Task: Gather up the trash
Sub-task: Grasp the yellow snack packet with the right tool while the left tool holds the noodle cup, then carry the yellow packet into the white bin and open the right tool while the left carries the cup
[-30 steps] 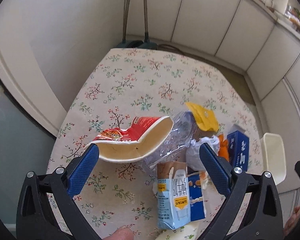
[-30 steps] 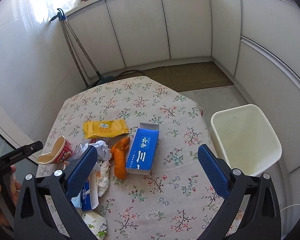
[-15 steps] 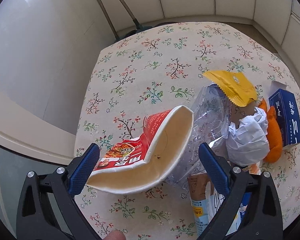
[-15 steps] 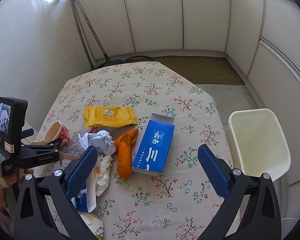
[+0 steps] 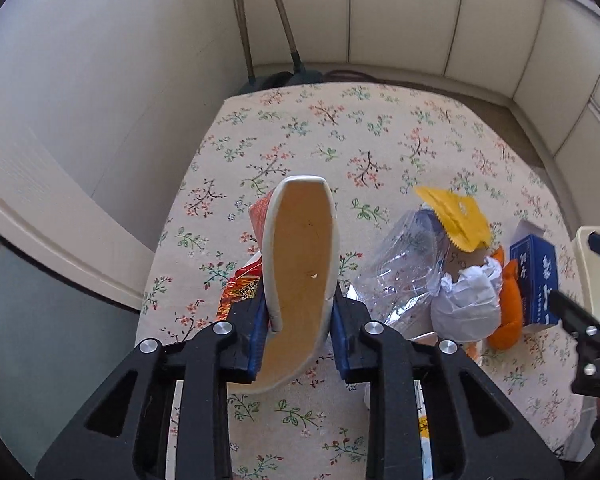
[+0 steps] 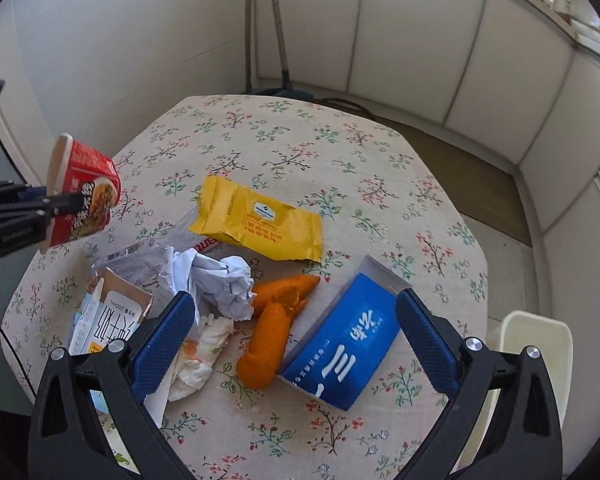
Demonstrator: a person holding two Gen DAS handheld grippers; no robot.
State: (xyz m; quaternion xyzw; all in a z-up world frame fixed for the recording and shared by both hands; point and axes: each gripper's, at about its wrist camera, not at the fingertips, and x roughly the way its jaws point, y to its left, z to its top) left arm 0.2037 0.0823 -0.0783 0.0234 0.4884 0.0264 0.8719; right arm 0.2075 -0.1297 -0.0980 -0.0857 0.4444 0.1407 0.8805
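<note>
White cabinet panels curve around a small table (image 6: 284, 140) under a floral cloth, with a pale bin (image 6: 540, 344) beside its right edge.

My left gripper (image 5: 298, 332) is closing on a crushed noodle cup (image 5: 300, 264); its blue pads press the squashed rim from both sides, and in the right view the cup (image 6: 84, 196) hangs clear above the table's left side. The cup is red and printed outside, plain cream inside, flattened to a narrow oval. I judge it light, soft and easily crumpled further, so a pinch across the folded rim should hold it.

My right gripper (image 6: 296, 344) stands wide and empty above a blue box (image 6: 344, 344). The box looks stiff and light; its long flat sides seem the best place to grip. Just left of it lies orange peel (image 6: 272, 332), then crumpled paper (image 6: 216, 280), a yellow wrapper (image 6: 260, 224) behind, and a milk carton (image 6: 112, 320) at far left.
</note>
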